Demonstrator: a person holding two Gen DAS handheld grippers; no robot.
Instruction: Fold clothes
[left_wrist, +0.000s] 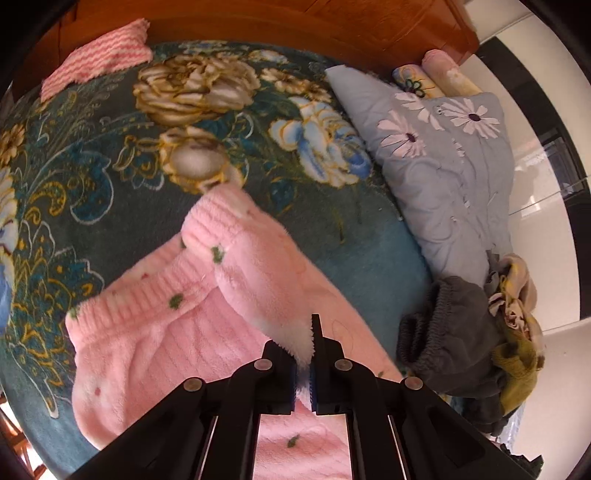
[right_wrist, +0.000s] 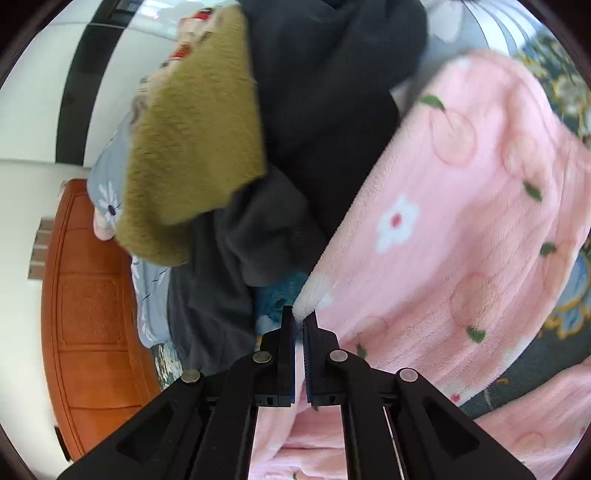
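Up close, the left gripper (left_wrist: 312, 354) has its fingers (left_wrist: 325, 354) clamped on a white-lined edge of the pink fleece garment (left_wrist: 155, 343), and the right gripper (right_wrist: 300, 343) pinches another white-lined edge of the same garment (right_wrist: 443, 229) between its fingers (right_wrist: 286, 343). Only the left wrist view shows the garment's ribbed cuffs and hem, spread over the bed's dark teal floral blanket (left_wrist: 110, 155). Only the right wrist view shows its print of white flowers, peaches and green leaves, with the fabric draped slackly away from the fingers.

Beside the garment lies a heap of other clothes: a dark grey piece (left_wrist: 443, 332) with an elastic cuff and an olive fuzzy piece (right_wrist: 192, 147), which fills much of the right wrist view. Farther out, the left wrist view takes in a grey-blue quilt with daisies (left_wrist: 443, 166), a pink-and-white striped cloth (left_wrist: 99, 55) near the wooden headboard (left_wrist: 332, 26), and a white wall (left_wrist: 535, 240) with dark trim.
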